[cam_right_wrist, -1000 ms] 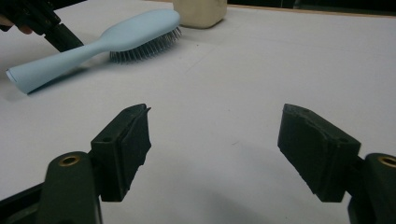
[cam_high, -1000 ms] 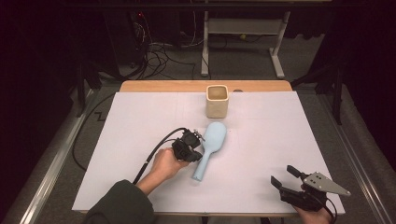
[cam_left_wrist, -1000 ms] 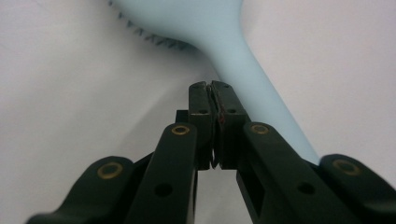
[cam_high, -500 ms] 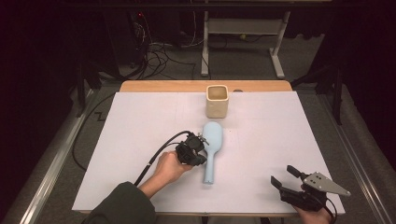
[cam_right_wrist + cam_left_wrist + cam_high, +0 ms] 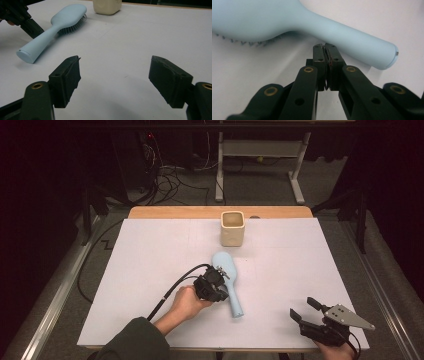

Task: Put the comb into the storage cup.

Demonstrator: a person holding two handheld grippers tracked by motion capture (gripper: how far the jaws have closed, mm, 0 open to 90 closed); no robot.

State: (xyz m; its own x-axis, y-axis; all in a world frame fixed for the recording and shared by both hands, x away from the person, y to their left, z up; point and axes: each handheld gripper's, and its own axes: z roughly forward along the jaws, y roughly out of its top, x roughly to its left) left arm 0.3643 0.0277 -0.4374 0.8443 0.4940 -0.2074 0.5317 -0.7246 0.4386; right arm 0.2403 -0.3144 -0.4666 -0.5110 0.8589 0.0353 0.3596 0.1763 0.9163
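Note:
A light blue hairbrush [image 5: 226,269] lies bristles down on the white table cover, its handle pointing toward the front edge. My left gripper [image 5: 224,295] is shut with nothing between its jaws, and its tips sit against the left side of the handle. In the left gripper view the closed tips [image 5: 325,46] touch the handle of the hairbrush [image 5: 354,41]. My right gripper [image 5: 303,307] rests open near the front right corner, well apart from the brush. In the right gripper view its pads [image 5: 72,75] stand wide over bare cover, with the hairbrush [image 5: 62,20] off to the left.
A beige square cup [image 5: 232,228] stands upright at the back centre, also seen as the cup [image 5: 107,6] behind the brush head. The wooden table edge [image 5: 175,212] runs along the back. A black cable [image 5: 175,287] trails from the left gripper.
The brush has swung: its handle end moved to the right while the head stayed near the same place. The left gripper followed slightly rightward against the handle. The right gripper kept still.

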